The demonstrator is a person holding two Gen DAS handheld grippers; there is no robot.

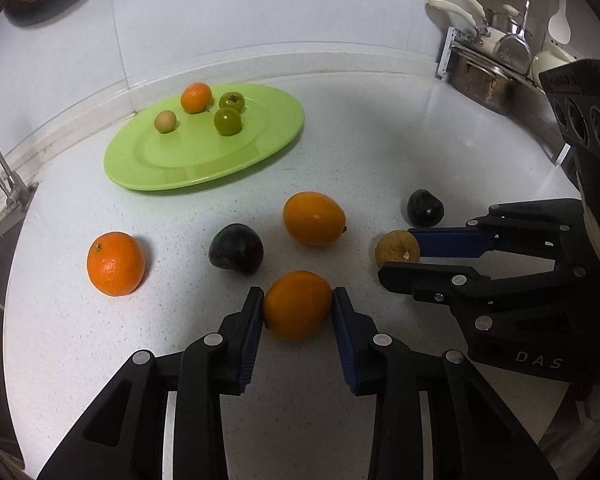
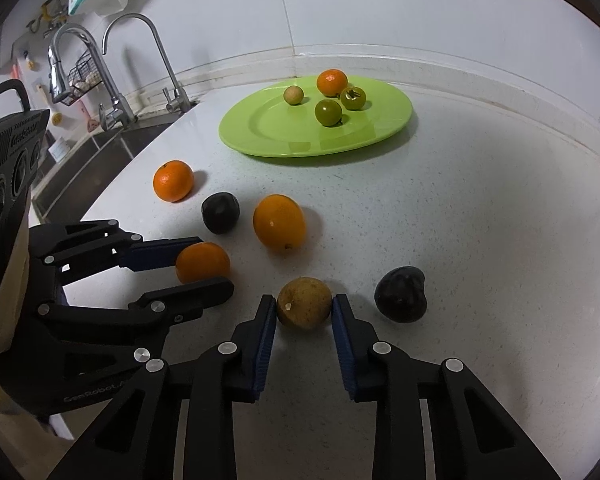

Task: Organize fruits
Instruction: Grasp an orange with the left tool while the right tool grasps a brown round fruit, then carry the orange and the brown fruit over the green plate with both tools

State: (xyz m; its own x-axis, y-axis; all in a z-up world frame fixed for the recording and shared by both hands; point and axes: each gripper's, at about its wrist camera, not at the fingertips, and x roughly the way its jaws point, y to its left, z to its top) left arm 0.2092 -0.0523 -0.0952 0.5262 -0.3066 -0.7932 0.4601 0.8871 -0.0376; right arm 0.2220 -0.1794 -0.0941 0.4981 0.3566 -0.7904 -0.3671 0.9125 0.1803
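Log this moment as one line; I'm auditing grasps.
left tongs: shut on orange fruit | right tongs: shut on brownish fruit | green plate: four fruits

Four small fruits (image 1: 198, 110) sit on the plate (image 1: 148, 164) at the counter's (image 1: 360, 152) back — six more fruits (image 1: 314, 218) lie scattered before it.
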